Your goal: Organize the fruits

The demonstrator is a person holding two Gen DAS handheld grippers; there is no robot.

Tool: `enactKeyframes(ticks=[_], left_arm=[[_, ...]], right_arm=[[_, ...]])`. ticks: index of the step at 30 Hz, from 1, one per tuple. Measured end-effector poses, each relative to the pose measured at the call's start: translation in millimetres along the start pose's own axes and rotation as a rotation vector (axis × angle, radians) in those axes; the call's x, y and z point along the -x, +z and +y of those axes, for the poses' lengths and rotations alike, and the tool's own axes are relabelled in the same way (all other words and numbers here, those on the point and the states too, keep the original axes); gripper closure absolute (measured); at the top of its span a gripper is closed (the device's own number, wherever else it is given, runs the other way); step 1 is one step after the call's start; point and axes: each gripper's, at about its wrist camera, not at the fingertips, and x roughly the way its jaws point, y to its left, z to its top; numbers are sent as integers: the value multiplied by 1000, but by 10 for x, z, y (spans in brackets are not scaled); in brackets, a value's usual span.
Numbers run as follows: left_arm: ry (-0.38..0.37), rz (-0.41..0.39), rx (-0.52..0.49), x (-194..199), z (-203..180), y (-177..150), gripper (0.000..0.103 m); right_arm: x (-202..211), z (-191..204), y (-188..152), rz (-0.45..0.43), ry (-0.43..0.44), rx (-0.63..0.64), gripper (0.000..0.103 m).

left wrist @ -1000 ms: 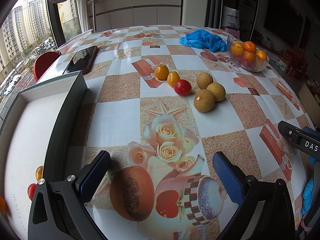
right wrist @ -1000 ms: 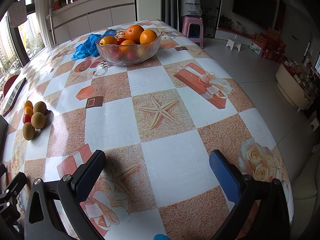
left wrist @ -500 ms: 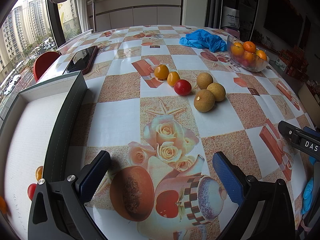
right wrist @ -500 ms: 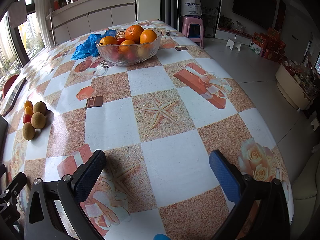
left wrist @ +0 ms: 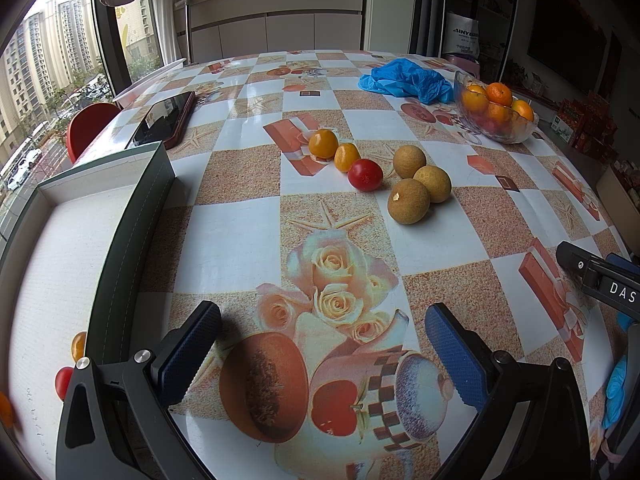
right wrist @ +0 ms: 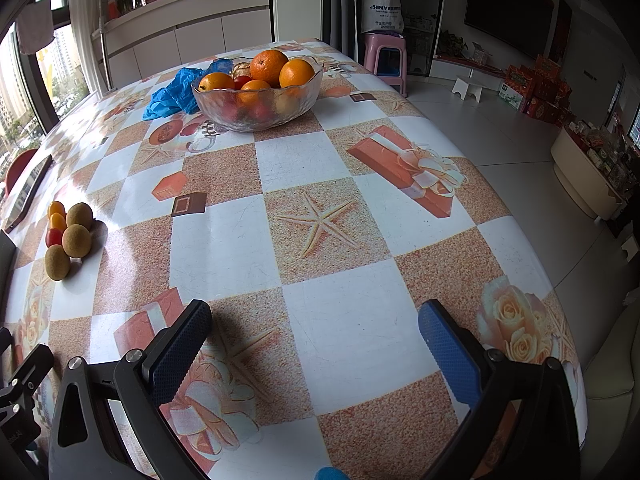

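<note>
Left tool [left wrist: 320,344] low over bench [left wrist: 240,248], jaws wide, gripping nothing. Right tool [right wrist: 316,344] likewise wide, empty. Loose fruit cluster mid-bench: red tomato [left wrist: 365,175] touching small orange fruit [left wrist: 346,157], three brown round fruits [left wrist: 420,184] just beside. Shallow white box [left wrist: 60,264] at left holds few small fruits. Glass bowl [right wrist: 258,110] of oranges well apart.

Glass bowl [right wrist: 256,110] of oranges [right wrist: 269,65] beyond parted fingers [right wrist: 180,354].

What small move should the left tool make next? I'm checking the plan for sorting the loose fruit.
Probably ease the left tool forward toward the nearest brown fruit. The tool is open and empty, six loose fruits sit ahead of it on the table, and the box on its left already holds a few small fruits.
</note>
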Motion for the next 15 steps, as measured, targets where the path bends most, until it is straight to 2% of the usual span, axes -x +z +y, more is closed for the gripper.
enactKeyframes(ticks=[5,8,9,13,15], left_arm=[[0,0,0,-4,4,5,1],[0,0,0,5,-5,-5,1],[0,0,0,-1,2,3,1],[0,0,0,2,-2,-2,1],[0,0,0,-1,1,2,1]], right_arm=[[2,3,2,1,0,0,0],[-5,30,27,46,-2,-11,0],[-3,78,40,64,20,0,0],[69,354,136,58,209,34,2],[86,514,209,51,268,54,9]])
